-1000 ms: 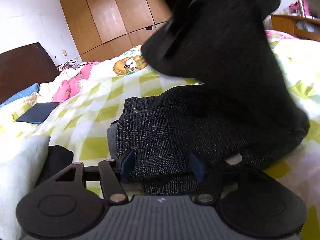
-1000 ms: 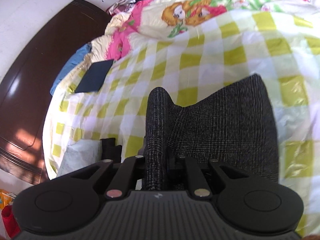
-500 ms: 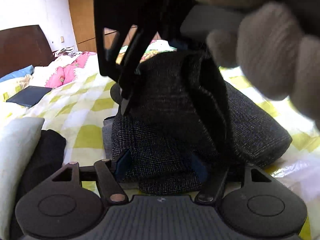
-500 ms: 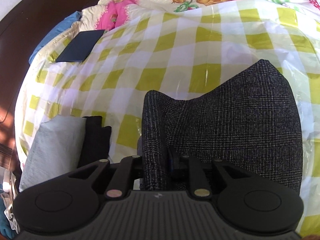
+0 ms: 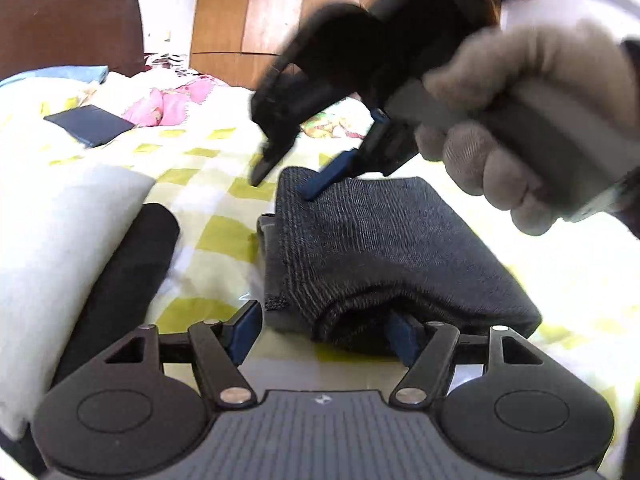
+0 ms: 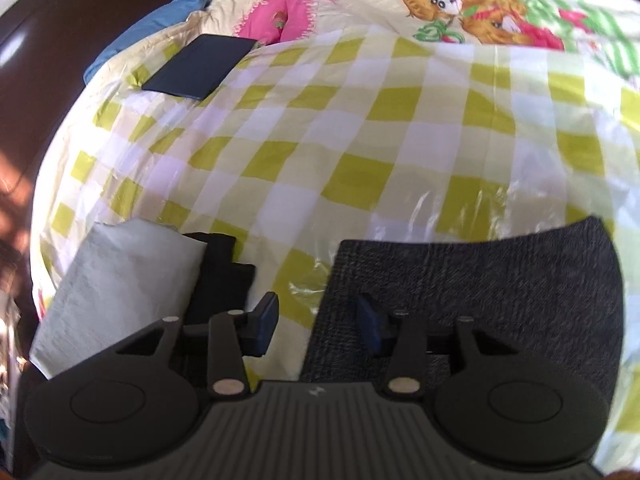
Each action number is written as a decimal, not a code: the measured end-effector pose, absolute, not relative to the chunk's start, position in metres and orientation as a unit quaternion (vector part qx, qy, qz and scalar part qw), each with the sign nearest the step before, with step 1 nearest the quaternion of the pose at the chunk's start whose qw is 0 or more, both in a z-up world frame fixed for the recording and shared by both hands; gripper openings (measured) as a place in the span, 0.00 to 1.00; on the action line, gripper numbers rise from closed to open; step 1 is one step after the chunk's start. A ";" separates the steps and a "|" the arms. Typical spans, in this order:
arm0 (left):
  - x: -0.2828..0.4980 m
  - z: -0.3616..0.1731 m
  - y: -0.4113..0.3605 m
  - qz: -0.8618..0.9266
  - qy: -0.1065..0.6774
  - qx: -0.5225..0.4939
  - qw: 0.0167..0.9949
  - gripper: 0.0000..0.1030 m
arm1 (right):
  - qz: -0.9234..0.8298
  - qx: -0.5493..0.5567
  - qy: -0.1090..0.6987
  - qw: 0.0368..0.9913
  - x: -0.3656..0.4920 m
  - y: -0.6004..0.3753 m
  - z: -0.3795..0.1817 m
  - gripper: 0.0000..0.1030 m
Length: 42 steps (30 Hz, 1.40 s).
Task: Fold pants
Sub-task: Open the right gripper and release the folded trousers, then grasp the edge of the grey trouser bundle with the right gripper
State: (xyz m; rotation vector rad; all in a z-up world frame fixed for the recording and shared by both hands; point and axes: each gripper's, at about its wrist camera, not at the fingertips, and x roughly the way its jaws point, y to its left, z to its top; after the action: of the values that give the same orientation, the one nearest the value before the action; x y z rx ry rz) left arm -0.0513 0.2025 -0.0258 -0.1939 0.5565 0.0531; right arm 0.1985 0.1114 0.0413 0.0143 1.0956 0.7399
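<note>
The dark grey pants (image 5: 380,248) lie folded into a thick stack on the checked bed cover (image 5: 208,240). My left gripper (image 5: 325,336) is open at the stack's near edge. Its right pad is tucked under the fold and its left pad stands clear of the cloth. A gloved hand (image 5: 500,128) holds my right gripper (image 5: 290,178) just above the stack's far left corner. In the right wrist view, the right gripper (image 6: 318,322) has its jaws opening. The pants' (image 6: 480,300) left edge lies below the gap and neither pad presses on it.
Left of the pants lie a folded white cloth (image 5: 60,260) and a black garment (image 5: 132,272). A flat dark blue item (image 6: 200,66) rests farther up the bed near a pink cartoon quilt (image 6: 460,0). A dark headboard (image 5: 72,24) and a wooden wardrobe (image 5: 280,8) stand behind.
The right gripper has opened and let go of the raised fold, which now lies flat on the stack. Both grippers have shifted and rolled; the left stays wide at the near edge.
</note>
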 end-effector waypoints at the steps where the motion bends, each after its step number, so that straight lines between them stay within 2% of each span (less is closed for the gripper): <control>1: -0.056 -0.023 0.204 0.033 0.267 -0.098 0.958 0.77 | 0.343 -0.004 0.505 0.792 0.199 0.110 0.042 0.44; 7: -0.046 -0.025 0.212 0.025 0.280 -0.119 0.952 0.80 | 0.340 -0.026 0.511 0.789 0.211 0.107 0.033 0.46; 10: -0.046 -0.025 0.219 0.013 0.281 -0.140 0.949 0.81 | 0.338 -0.036 0.490 0.803 0.214 0.110 0.038 0.51; 13: -0.041 -0.030 0.230 -0.009 0.288 -0.190 0.939 0.82 | 0.354 -0.061 0.477 0.802 0.218 0.117 0.041 0.62; 16: -0.034 -0.033 0.226 0.001 0.293 -0.183 0.938 0.82 | 0.368 -0.091 0.469 0.798 0.223 0.126 0.042 0.64; 19: -0.025 -0.036 0.222 0.002 0.298 -0.177 0.938 0.82 | 0.370 -0.132 0.482 0.783 0.229 0.138 0.033 0.69; 20: -0.020 -0.038 0.223 0.002 0.304 -0.180 0.935 0.82 | 0.371 -0.141 0.485 0.779 0.230 0.141 0.030 0.68; 21: -0.016 -0.040 0.223 0.009 0.310 -0.179 0.934 0.81 | 0.372 -0.151 0.484 0.778 0.228 0.143 0.028 0.62; 22: -0.014 -0.041 0.222 0.015 0.314 -0.174 0.933 0.71 | 0.375 -0.163 0.482 0.775 0.227 0.143 0.025 0.55; 23: -0.014 -0.041 0.220 0.014 0.319 -0.169 0.933 0.64 | 0.382 -0.169 0.482 0.770 0.225 0.141 0.023 0.41; 24: -0.013 -0.041 0.220 0.007 0.323 -0.171 0.931 0.54 | 0.387 -0.166 0.483 0.767 0.225 0.138 0.023 0.37; 25: -0.014 -0.041 0.219 0.007 0.323 -0.174 0.930 0.50 | 0.393 -0.163 0.481 0.766 0.225 0.135 0.026 0.33; 26: -0.016 -0.039 0.218 0.009 0.317 -0.170 0.933 0.48 | 0.399 -0.158 0.478 0.766 0.225 0.131 0.030 0.24; 28: -0.019 -0.032 0.219 0.008 0.304 -0.168 0.938 0.40 | 0.404 -0.138 0.471 0.772 0.226 0.122 0.043 0.20; 29: -0.019 -0.027 0.220 0.006 0.297 -0.169 0.940 0.39 | 0.405 -0.130 0.465 0.776 0.226 0.118 0.050 0.18; 34: -0.020 -0.005 0.227 0.001 0.259 -0.158 0.953 0.39 | 0.401 -0.086 0.445 0.796 0.237 0.108 0.069 0.18; 37: -0.011 -0.016 0.238 0.018 0.275 -0.171 0.946 0.39 | 0.391 -0.072 0.459 0.794 0.248 0.126 0.045 0.19; 38: -0.009 -0.023 0.240 0.025 0.289 -0.176 0.941 0.39 | 0.388 -0.080 0.470 0.789 0.251 0.134 0.030 0.21; 39: -0.009 -0.031 0.240 0.030 0.303 -0.177 0.936 0.39 | 0.387 -0.088 0.470 0.788 0.250 0.142 0.018 0.29; 42: -0.012 -0.044 0.237 0.044 0.314 -0.177 0.932 0.46 | 0.393 -0.106 0.455 0.792 0.244 0.163 -0.006 0.39</control>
State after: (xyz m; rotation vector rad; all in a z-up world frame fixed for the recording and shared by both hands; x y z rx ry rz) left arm -0.0117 0.2365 -0.0440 -0.3627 0.6423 0.0899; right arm 0.2439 0.1632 -0.0059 -0.2277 0.9785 0.8454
